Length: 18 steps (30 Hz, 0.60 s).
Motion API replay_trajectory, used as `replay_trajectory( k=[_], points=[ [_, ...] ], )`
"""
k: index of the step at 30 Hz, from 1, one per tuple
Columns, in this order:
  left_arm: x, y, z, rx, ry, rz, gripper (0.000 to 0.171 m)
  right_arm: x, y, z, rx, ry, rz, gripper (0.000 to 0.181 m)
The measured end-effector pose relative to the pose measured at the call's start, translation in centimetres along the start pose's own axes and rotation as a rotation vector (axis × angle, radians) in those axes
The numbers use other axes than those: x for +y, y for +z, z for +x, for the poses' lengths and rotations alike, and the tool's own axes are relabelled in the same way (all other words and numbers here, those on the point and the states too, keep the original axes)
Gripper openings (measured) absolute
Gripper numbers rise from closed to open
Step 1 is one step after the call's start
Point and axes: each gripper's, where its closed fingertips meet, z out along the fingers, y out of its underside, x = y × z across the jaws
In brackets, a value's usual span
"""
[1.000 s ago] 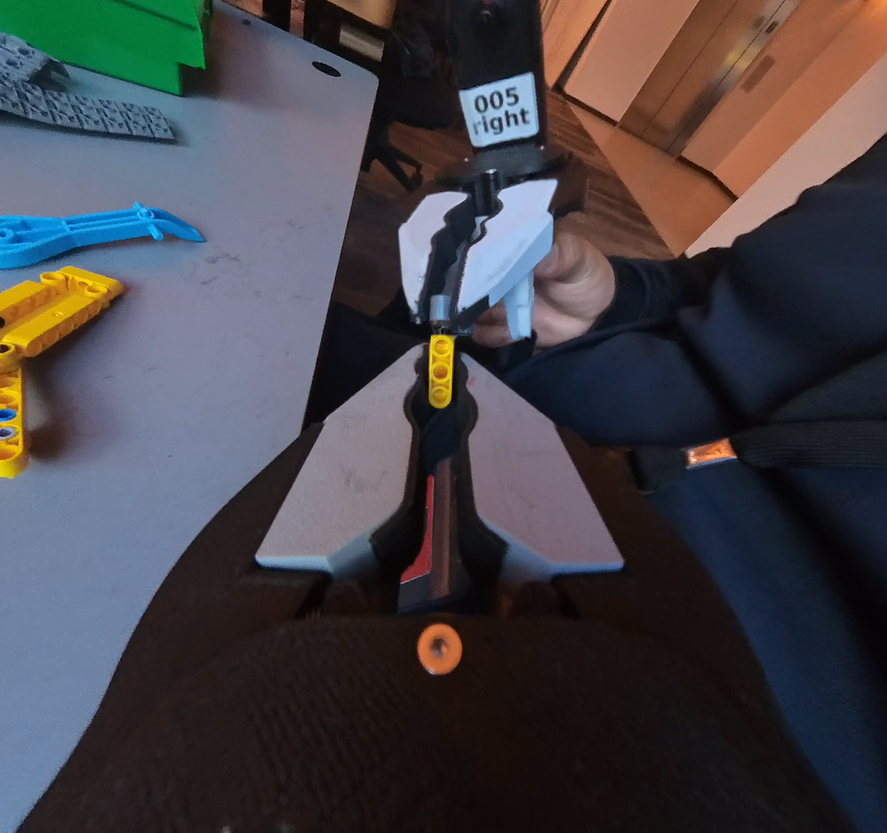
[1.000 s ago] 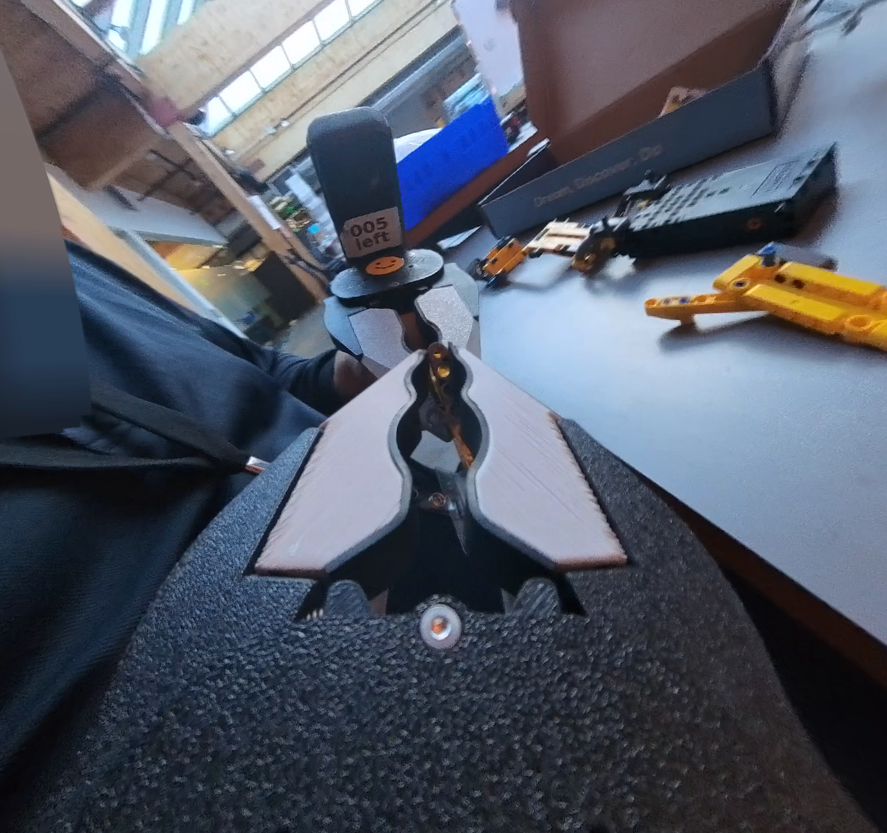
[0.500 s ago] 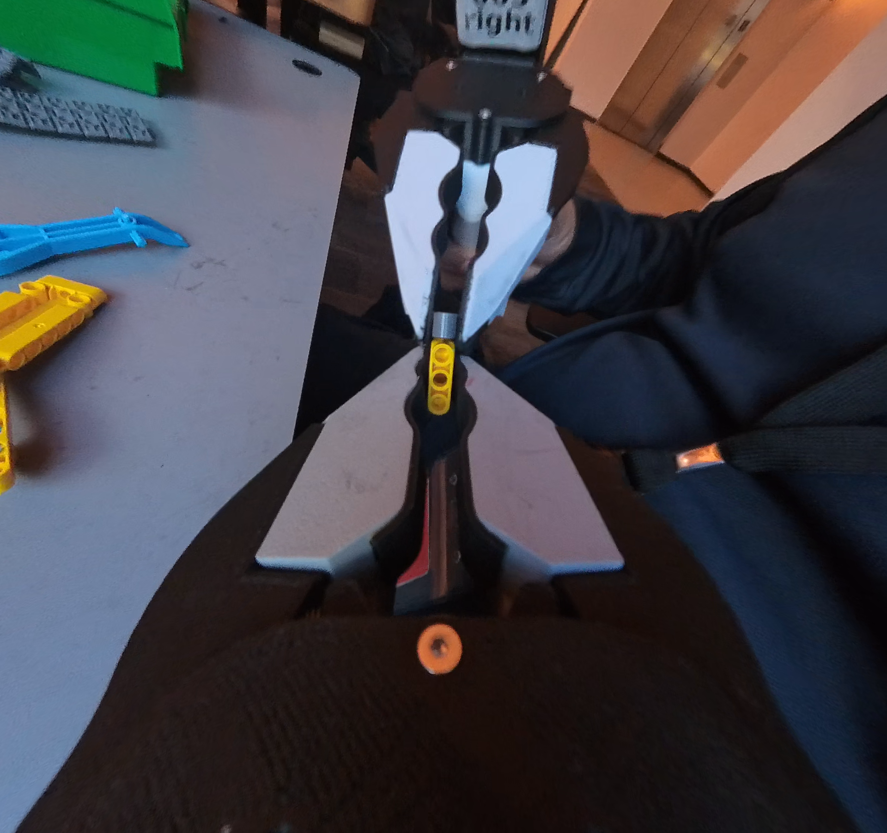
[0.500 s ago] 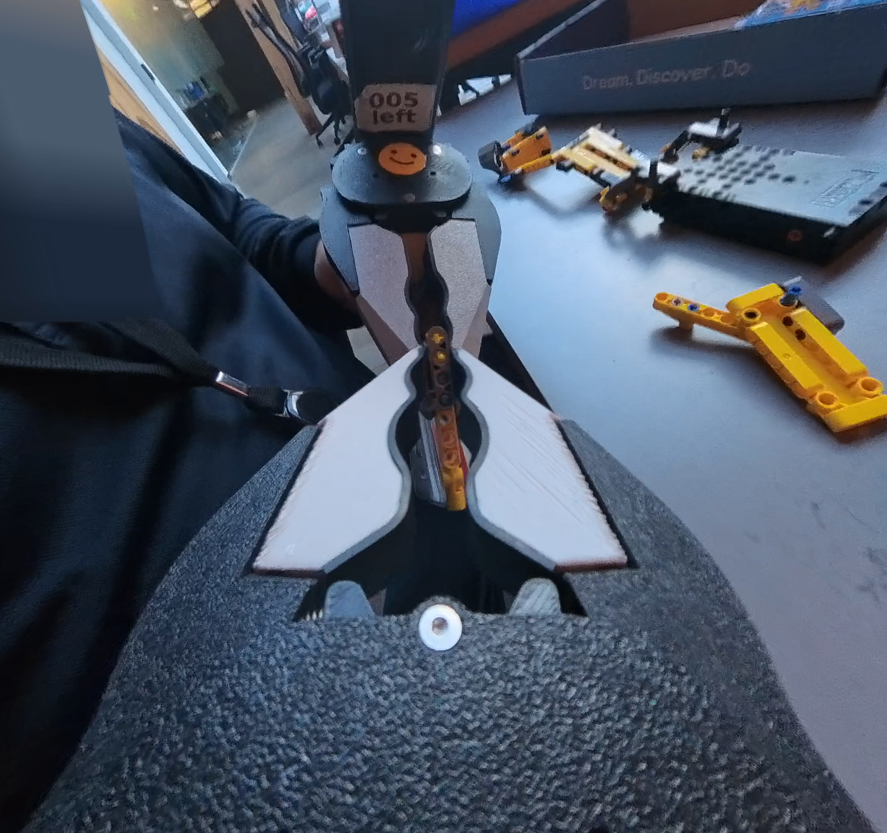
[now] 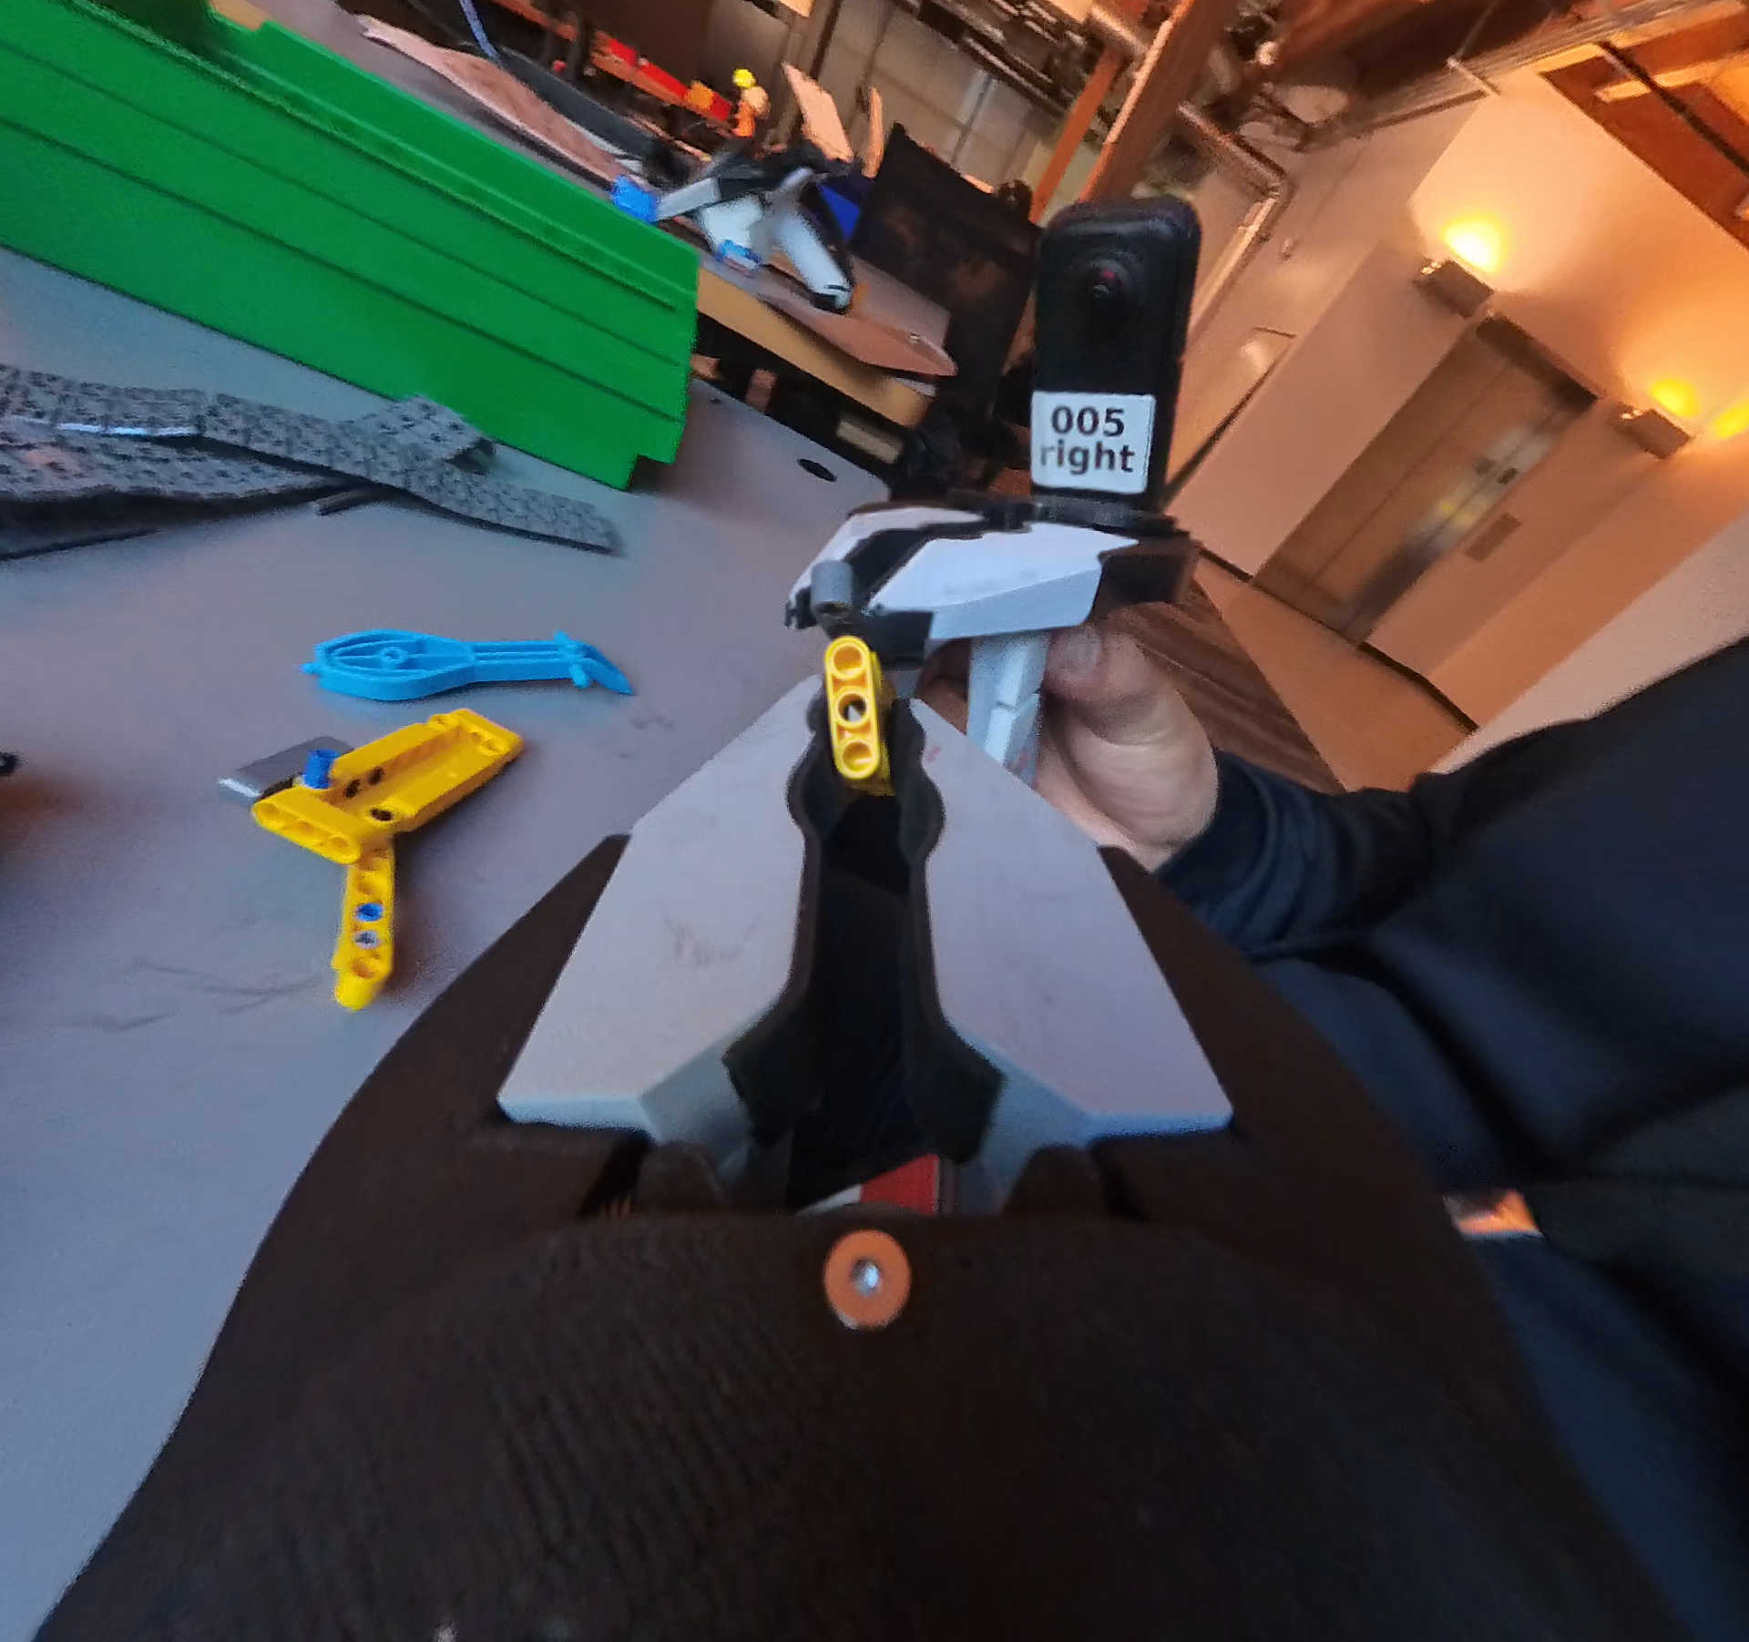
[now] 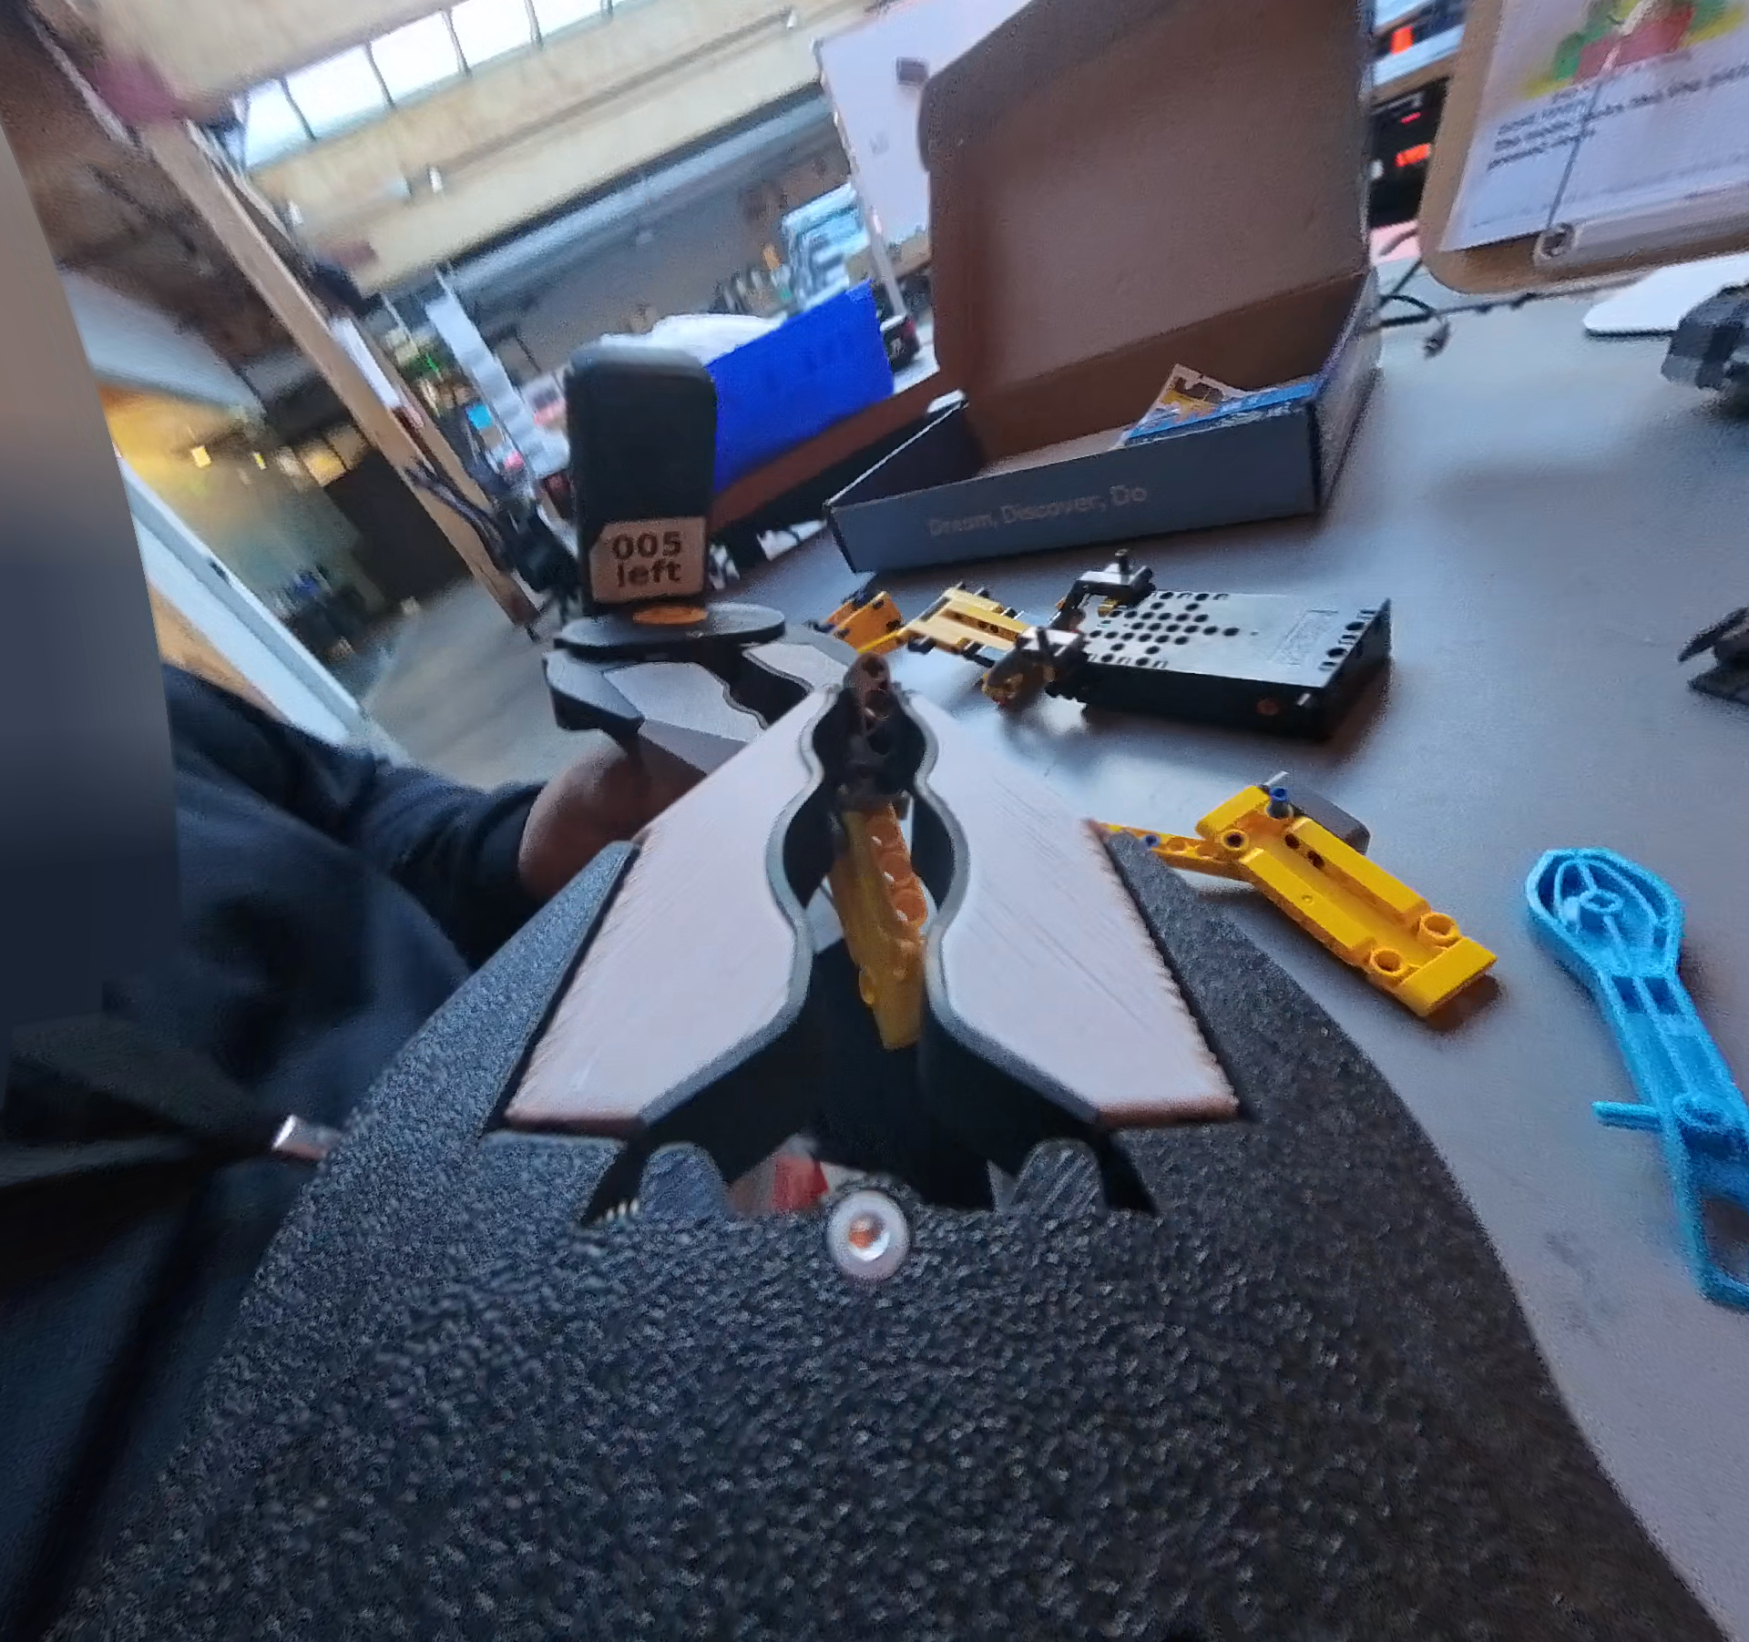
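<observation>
On the grey table [image 5: 170,1076] a green stack of plates [image 5: 360,272] lies far back, an open cardboard box [image 6: 1136,348] and a black perforated block [image 6: 1240,660] sit beyond, and a yellow assembly [image 5: 379,792] lies beside a blue tool [image 5: 454,665]. Off the table's edge, the left gripper [image 5: 856,736] is clamped on a short yellow beam [image 5: 855,718]. The right gripper [image 6: 871,717], tip to tip with it, is closed on a long yellow beam [image 6: 885,925] with a dark piece at its front end.

Grey desk [image 5: 142,1076]. Warm wall lamps [image 5: 1472,242] lit beside a metal door [image 5: 1448,480]. Wooden beams [image 5: 1174,35] overhead. High window band [image 6: 568,16] gives daylight. Wood floor [image 5: 1325,698] beyond desk edge.
</observation>
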Motion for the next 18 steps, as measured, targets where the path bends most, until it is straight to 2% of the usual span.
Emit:
replay_trajectory(
  k=[4,9,13,16,18],
  points=[
    [-0.7,0.4,-2.5,-0.087,-0.012,0.028,0.010,-0.5,0.9,2.6,0.020,0.098,0.054,0.004],
    [-3.0,0.3,-4.0,-0.111,-0.039,0.106,0.009,-2.4,2.0,3.9,0.066,0.056,0.101,0.003],
    [-3.6,-0.1,-5.2,-0.116,-0.106,0.165,0.008,-2.8,3.0,4.8,0.094,0.034,0.112,0.002],
    [-3.8,-0.4,-5.2,-0.094,-0.117,0.177,0.007,-2.9,3.2,4.6,0.062,0.047,0.125,0.003],
    [-3.3,-0.5,-5.5,-0.120,-0.063,0.122,0.007,-2.5,3.3,4.5,0.014,0.072,0.077,0.004]
  ],
)
